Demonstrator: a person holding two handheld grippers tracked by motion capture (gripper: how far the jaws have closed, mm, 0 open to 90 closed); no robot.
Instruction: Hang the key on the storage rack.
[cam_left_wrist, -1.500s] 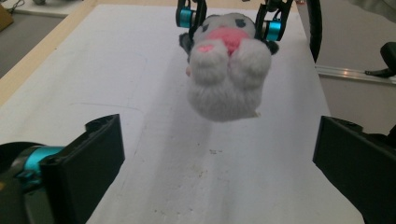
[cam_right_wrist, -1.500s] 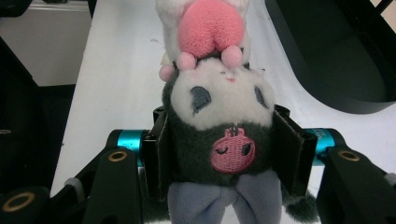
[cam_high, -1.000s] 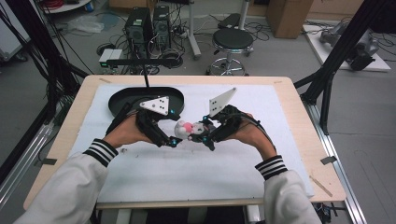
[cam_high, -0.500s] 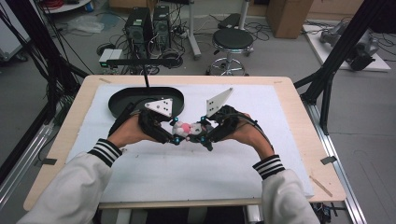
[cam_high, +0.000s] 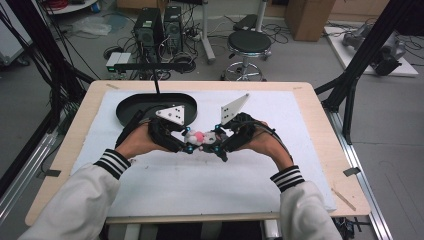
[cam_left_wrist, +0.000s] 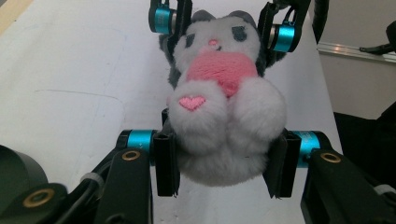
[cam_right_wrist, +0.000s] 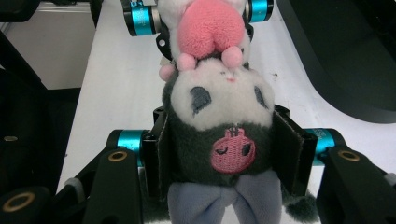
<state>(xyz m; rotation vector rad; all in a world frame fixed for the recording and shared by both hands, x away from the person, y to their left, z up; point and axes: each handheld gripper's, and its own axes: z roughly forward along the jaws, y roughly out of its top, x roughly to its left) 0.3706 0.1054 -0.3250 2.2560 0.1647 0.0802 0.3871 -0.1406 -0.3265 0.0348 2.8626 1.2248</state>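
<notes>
Right now the wooden table (cam_high: 320, 107) lies under my forearms, covered almost edge to edge by a white mat (cam_high: 280, 165). Toward the far left of that mat sits a black oval tray (cam_high: 135, 102), just beyond my left hand. My left gripper (cam_high: 181, 145) and my right gripper (cam_high: 216, 146) meet near the middle of the mat, nose to nose, with a small plush toy (cam_high: 199, 137) stretched between them just above the white surface. My left jaws have just been closing and now press on the toy's pale, fluffy lower body, one pad against each flank, below its pink heart-shaped belly (cam_left_wrist: 223, 70). My right jaws are clamped on the toy's dark hooded head, the pads squeezing both sides level with the pink embroidered skull (cam_right_wrist: 232, 155), with a lilac bow (cam_right_wrist: 233, 200) bulging out beneath.
</notes>
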